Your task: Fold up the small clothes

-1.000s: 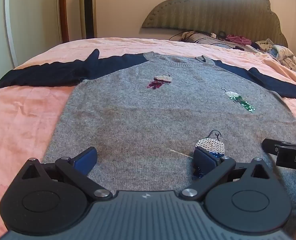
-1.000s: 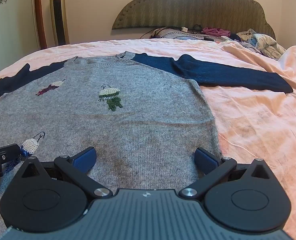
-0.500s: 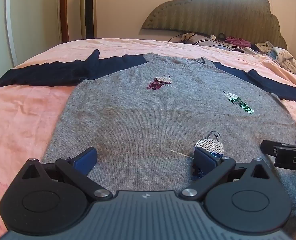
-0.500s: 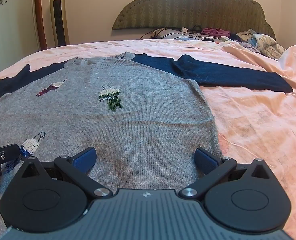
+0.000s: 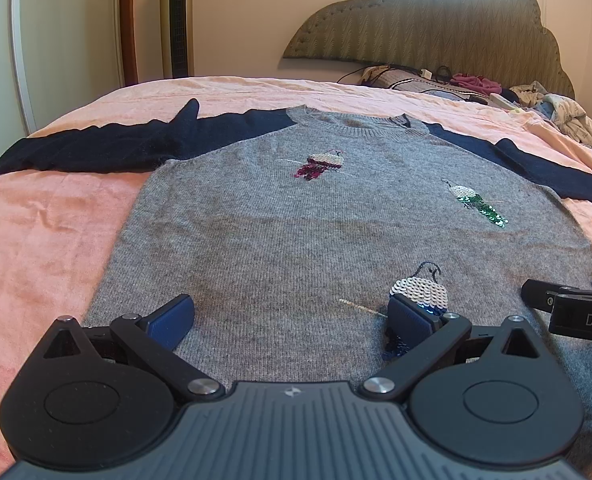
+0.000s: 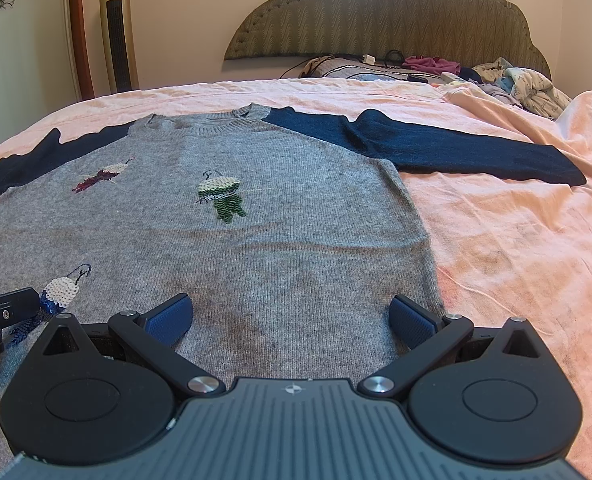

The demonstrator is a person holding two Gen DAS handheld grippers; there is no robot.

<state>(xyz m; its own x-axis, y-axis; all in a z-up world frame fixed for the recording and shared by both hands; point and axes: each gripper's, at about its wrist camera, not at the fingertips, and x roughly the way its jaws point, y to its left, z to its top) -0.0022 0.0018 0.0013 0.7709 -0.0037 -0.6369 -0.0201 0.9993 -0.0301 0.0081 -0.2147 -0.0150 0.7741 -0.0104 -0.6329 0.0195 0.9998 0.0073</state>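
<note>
A small grey sweater [image 5: 296, 240] [image 6: 256, 248] with navy sleeves lies flat, face up, on the pink bedsheet, neck toward the headboard. Both sleeves are spread out sideways: the left sleeve [image 5: 96, 148] and the right sleeve [image 6: 456, 152]. Sequin figures decorate the front. My left gripper [image 5: 292, 316] hovers open over the hem's left half, nothing between its blue pads. Over the hem's right half my right gripper [image 6: 292, 316] is open too, its right pad near the sweater's side edge. Each gripper shows at the edge of the other's view.
The pink bedsheet [image 6: 516, 260] extends right of the sweater. A padded headboard [image 6: 396, 12] stands at the far end, with cables and a pile of clothes [image 6: 516, 88] below it. A tower fan [image 6: 118, 28] stands by the far left wall.
Almost nothing differs; the left wrist view has shifted very slightly, and both grippers stay open above the hem.
</note>
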